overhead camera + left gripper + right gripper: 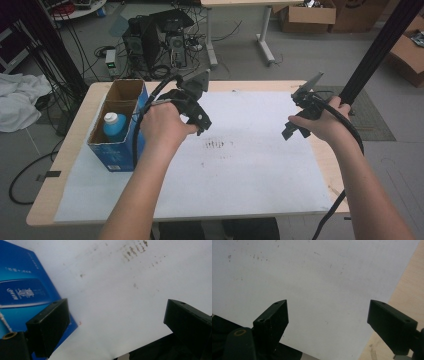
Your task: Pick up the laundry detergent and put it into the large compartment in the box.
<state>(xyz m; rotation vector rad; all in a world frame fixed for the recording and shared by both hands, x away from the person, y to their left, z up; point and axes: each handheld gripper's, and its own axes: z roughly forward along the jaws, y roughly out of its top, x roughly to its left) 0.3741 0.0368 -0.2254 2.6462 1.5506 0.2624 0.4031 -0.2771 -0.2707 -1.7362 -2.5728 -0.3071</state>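
Standing at the left edge of the white paper sheet (250, 165) on the pale wooden table (70, 150): an open blue cardboard box (117, 150) with two compartments, a blue plastic bottle with a white cap (114, 125) upright in the near one, the far one showing only brown cardboard. Smudged with dark marks (216, 145) near the sheet's middle; otherwise bare paper between the hands, wide room there and toward the near edge. Beyond the far edge, down on the floor, a black computer tower (150, 40) amid cables.

Held just right of the box, over the paper: left gripper (202, 120), jaws spread wide, nothing between them. In the left gripper view (115, 322), box's blue printed side close by the left jaw, apart from it.

Well apart, near the sheet's right edge: right gripper (290, 131), jaws likewise spread and empty (327, 322), bare paper below, table's wood strip at the right.
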